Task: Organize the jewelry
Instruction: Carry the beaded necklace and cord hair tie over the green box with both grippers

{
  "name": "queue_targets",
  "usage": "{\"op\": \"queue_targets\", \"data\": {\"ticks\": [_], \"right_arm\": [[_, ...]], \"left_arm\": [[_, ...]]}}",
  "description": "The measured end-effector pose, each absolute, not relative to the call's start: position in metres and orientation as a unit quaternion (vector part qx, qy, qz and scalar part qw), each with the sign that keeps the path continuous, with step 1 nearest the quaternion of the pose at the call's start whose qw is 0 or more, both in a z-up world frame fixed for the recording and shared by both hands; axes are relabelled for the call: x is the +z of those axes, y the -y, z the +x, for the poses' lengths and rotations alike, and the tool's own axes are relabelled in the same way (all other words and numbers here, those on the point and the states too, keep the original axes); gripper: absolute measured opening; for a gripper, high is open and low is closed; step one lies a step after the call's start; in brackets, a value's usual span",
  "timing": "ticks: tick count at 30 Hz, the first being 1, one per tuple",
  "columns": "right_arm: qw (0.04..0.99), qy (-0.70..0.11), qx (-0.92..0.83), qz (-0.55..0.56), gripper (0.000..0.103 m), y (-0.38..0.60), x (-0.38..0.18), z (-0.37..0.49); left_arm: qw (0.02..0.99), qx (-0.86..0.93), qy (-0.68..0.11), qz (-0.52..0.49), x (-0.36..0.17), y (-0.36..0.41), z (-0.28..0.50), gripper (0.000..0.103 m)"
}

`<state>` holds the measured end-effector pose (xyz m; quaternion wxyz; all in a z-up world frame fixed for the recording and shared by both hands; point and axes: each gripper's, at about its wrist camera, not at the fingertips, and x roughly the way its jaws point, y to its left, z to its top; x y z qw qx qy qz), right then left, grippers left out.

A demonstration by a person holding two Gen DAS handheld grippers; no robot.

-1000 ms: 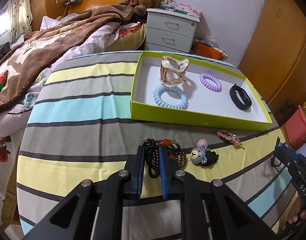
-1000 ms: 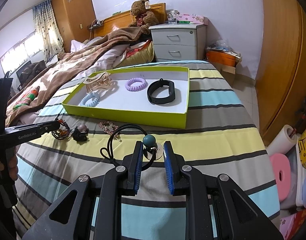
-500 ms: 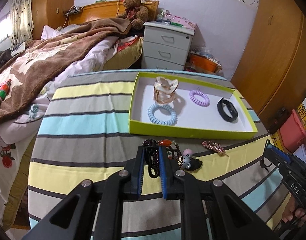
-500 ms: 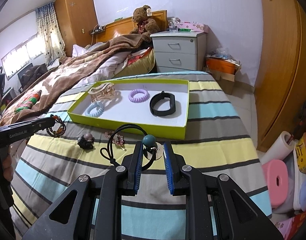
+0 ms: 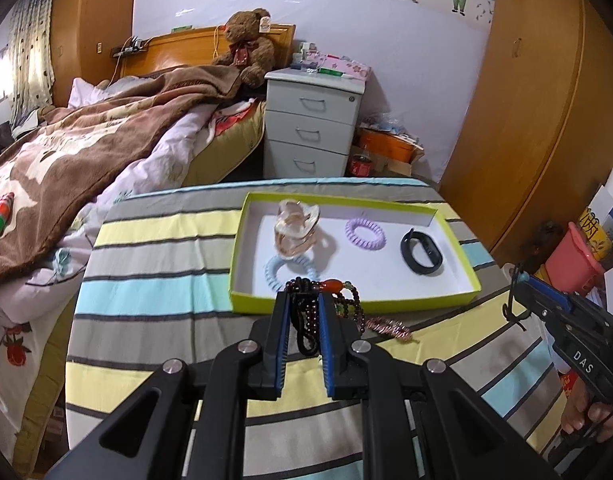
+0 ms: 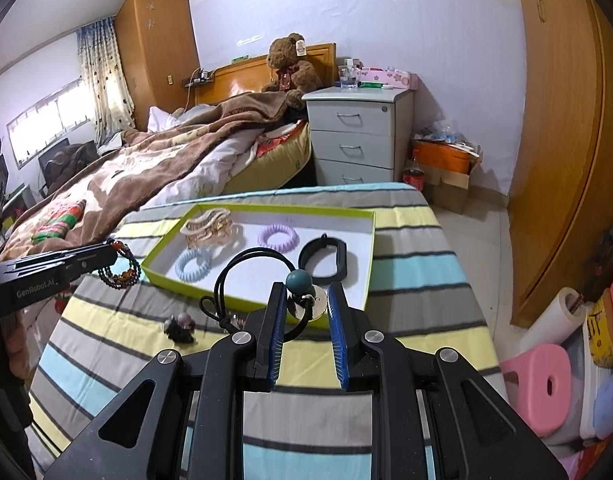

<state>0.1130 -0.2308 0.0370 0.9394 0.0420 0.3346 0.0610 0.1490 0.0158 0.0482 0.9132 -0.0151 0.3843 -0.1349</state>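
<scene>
A lime-edged white tray [image 5: 454, 300] [image 6: 368, 256] on the striped table holds a beige claw clip [image 5: 296, 228], a blue coil hair tie [image 5: 278, 270], a purple coil tie [image 5: 365, 234] and a black band [image 5: 421, 251]. My left gripper [image 5: 304, 302] is shut on a dark bead bracelet [image 5: 306, 320], lifted near the tray's front edge; it also shows in the right wrist view [image 6: 120, 266]. My right gripper [image 6: 302, 298] is shut on a black cord necklace [image 6: 242, 280] with a teal bead [image 6: 299, 281], held above the table before the tray.
A pink beaded hair clip [image 5: 388, 326] and a small bear hair clip [image 6: 178, 326] lie on the striped cloth [image 5: 154, 280] in front of the tray. A bed is at the left, a white nightstand [image 5: 312, 128] behind, wooden wardrobes and stools at the right.
Both grippers have risen from the table with their jewelry and moved toward the tray. The bracelet and necklace now hang in the air.
</scene>
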Motion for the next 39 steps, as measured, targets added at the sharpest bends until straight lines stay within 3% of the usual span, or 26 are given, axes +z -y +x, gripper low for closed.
{"op": "queue_targets", "data": {"ticks": [18, 39], "right_arm": [[0.933, -0.355, 0.048, 0.030, 0.021, 0.244, 0.041, 0.185], [0.907, -0.414, 0.073, -0.004, 0.021, 0.232, 0.005, 0.271]], "left_arm": [[0.908, -0.171, -0.383, -0.016, 0.057, 0.023, 0.182, 0.015], [0.886, -0.180, -0.427, -0.015, 0.018, 0.062, 0.227, 0.015]]}}
